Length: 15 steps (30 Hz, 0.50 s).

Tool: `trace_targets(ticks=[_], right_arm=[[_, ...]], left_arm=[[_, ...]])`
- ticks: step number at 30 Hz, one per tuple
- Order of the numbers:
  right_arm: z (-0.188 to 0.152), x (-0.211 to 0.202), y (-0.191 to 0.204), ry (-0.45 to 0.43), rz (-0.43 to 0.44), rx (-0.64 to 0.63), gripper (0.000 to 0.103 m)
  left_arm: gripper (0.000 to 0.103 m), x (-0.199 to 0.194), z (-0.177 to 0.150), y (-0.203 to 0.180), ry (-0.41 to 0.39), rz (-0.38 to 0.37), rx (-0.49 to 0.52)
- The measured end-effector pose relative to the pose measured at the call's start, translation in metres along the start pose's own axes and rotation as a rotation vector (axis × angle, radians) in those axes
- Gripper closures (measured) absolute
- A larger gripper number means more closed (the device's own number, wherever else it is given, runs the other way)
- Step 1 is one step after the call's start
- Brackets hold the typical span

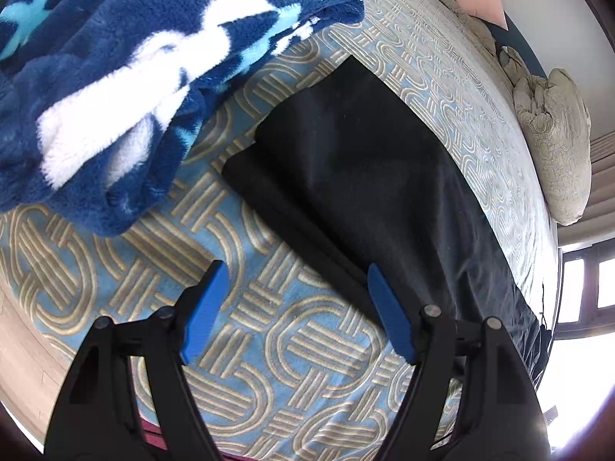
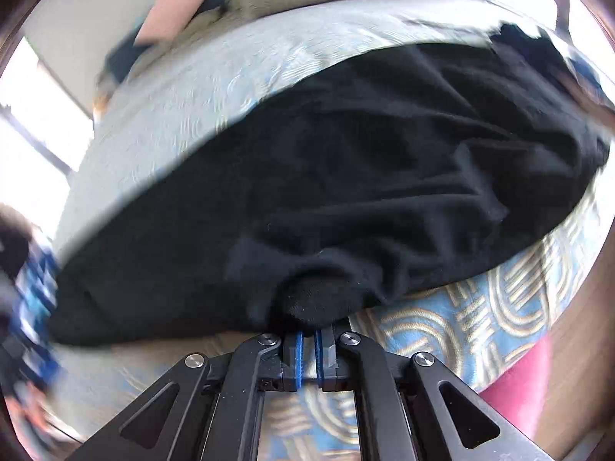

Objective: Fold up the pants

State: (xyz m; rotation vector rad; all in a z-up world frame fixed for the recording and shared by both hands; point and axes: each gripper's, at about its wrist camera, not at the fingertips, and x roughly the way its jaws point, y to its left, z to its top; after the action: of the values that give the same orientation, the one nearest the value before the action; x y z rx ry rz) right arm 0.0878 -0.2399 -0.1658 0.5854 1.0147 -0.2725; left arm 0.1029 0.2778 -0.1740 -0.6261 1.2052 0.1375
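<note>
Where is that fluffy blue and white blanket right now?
In the left wrist view the blanket lies bunched at the upper left on the patterned bedspread, just left of the black pants and beyond the open left tool.

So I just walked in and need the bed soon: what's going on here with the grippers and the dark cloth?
A person with a handheld gripper in each hand is folding black pants laid out on a patterned bedspread. The right gripper is shut on a bunched edge of the pants. The left gripper is open and empty above the bedspread, beside the pants' edge. A blue fleece blanket lies heaped nearby, apart from the fold. No fold looks finished yet.
</note>
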Motion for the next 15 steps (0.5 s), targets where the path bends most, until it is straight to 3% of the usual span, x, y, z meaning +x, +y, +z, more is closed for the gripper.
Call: trace_targets(ticks=[2,5,8,12,15], right_arm=[[0.004,-0.029,0.001,-0.054,0.043,0.008,0.101],[-0.002,-0.065,0.012,-0.083,0.007,-0.08,0.101],[-0.014,-0.083,-0.003,-0.042,-0.007,-0.026,0.101],[-0.019,-0.08,-0.031,0.01,-0.115,-0.038,0.101],[-0.021,-0.067,-0.022,0.067,-0.061,-0.099,0.1]], left_arm=[[0.028,-0.002,0.0,-0.001,-0.001,-0.008,0.009],[0.028,-0.002,0.002,0.0,-0.007,-0.003,0.02],[0.028,-0.001,0.004,0.007,-0.002,-0.007,-0.007],[0.028,-0.001,0.004,0.016,-0.001,-0.011,-0.031],[0.028,-0.004,0.002,0.015,-0.014,-0.024,-0.015]])
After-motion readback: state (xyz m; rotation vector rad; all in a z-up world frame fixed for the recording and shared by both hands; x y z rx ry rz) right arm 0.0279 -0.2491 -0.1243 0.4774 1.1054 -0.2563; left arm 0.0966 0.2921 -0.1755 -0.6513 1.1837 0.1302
